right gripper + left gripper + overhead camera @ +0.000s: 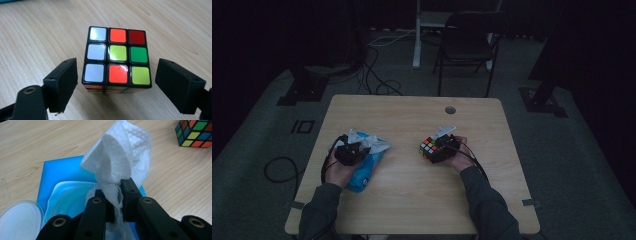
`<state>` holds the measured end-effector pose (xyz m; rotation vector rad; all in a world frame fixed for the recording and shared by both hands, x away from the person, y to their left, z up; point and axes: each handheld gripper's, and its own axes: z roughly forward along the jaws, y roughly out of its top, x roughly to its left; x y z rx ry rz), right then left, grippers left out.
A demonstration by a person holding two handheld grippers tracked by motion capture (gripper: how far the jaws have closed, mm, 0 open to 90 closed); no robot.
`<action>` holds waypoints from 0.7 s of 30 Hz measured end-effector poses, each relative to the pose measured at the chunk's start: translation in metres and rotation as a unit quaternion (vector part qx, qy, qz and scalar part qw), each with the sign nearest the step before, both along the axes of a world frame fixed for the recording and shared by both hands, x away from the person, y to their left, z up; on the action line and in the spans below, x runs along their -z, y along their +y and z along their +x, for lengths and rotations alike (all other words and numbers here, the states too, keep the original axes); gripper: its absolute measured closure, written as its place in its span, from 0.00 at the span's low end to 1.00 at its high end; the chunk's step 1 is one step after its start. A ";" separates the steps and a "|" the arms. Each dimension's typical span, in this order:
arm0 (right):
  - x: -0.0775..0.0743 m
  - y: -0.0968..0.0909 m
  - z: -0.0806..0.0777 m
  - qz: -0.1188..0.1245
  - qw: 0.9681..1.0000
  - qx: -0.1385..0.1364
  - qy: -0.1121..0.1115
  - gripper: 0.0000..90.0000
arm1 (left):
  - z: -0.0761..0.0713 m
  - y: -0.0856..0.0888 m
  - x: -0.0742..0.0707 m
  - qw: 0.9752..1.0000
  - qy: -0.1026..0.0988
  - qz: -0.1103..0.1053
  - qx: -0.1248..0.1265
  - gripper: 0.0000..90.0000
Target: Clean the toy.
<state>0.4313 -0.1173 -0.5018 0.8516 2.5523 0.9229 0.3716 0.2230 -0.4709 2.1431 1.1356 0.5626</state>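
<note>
Wipe (pixel 117 162) half out of blue pack (pixel 62 175), pinched by left gripper (pixel 116 195); right gripper (pixel 116 82) agape around cube (pixel 117 57).

A: Support? B: Light wooden table (pixel 412 185), a round grommet hole (pixel 450 109) near its far edge.
A: Resting on it? B: Blue wipes pack (pixel 364 170), left; colour cube (pixel 429 148), right, well apart

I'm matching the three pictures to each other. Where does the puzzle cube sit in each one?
High view: the puzzle cube sits right of centre on the table, at the right hand-held gripper.
Left gripper view: top right corner, cut off by the edge.
Right gripper view: centre, between the open jaws.
Shared landmark: the light wooden table.
</note>
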 end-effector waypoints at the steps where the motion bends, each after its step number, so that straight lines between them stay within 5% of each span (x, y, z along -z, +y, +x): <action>1: -0.001 0.001 0.001 -0.005 1.000 -0.001 0.002 0.20 | 0.000 0.000 0.000 1.000 0.000 -0.001 0.000 0.93; 8: -0.004 0.008 0.011 -0.034 0.999 -0.004 0.036 0.20 | 0.000 0.000 -0.001 1.000 0.001 -0.002 0.003 0.93; 21: 0.000 0.013 0.018 -0.074 0.995 -0.023 0.058 0.36 | 0.001 -0.001 -0.001 1.000 0.002 -0.004 0.009 0.93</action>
